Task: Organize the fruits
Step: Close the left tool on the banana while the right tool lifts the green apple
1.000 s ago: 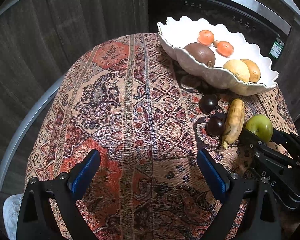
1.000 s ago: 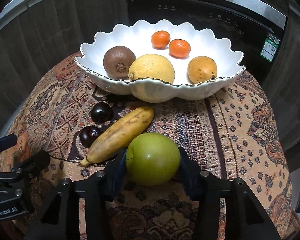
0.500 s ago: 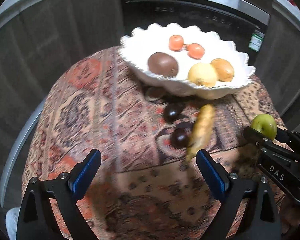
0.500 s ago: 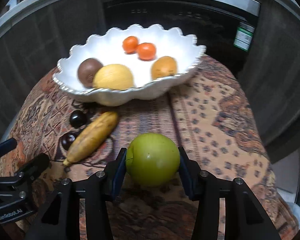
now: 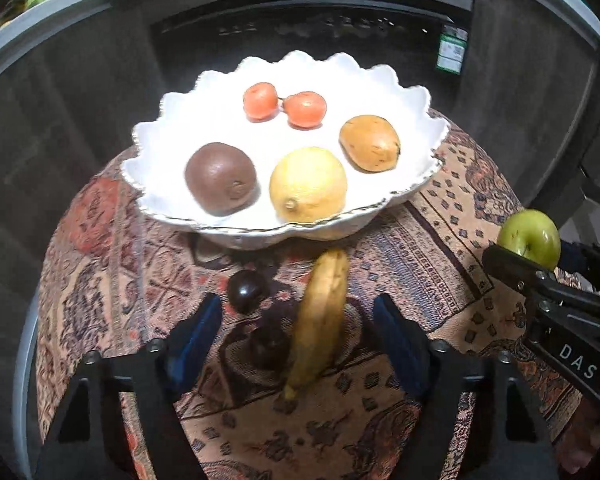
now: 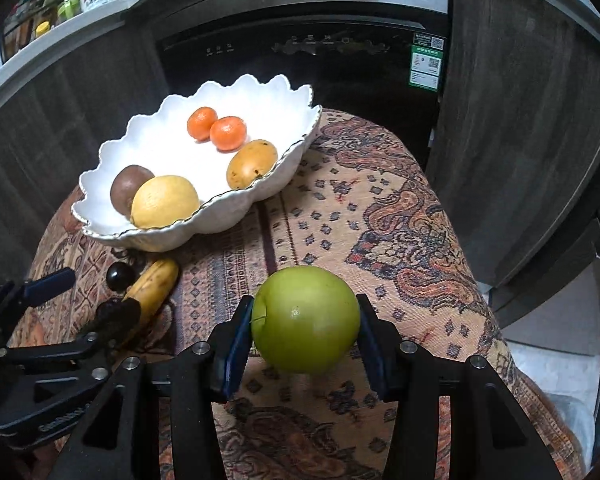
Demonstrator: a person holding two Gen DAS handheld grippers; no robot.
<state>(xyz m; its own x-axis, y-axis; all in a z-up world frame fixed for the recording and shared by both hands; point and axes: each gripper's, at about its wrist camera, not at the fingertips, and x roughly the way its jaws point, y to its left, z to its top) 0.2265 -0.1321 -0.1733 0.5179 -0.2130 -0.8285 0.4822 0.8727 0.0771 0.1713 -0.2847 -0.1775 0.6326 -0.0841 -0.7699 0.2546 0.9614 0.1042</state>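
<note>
Two fingers (image 6: 236, 336) pinch apple (image 6: 305, 319); left fingers (image 5: 196, 336) closing around banana (image 5: 322, 312).

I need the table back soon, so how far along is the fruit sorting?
Done: five fruits lie in the white bowl. In hand: the right gripper is shut on the green apple, off the cloth; the left gripper jaws are closing around the banana. Left: that banana and two dark plums on the cloth.

Warm indoor light falls from above, blowing out the white scalloped ceramic bowl (image 5: 400, 80) ahead of the left tool (image 5: 298, 332), whose view is motion-blurred, the right-wrist view sharper, both bending and darkening at fisheye corners.
</note>
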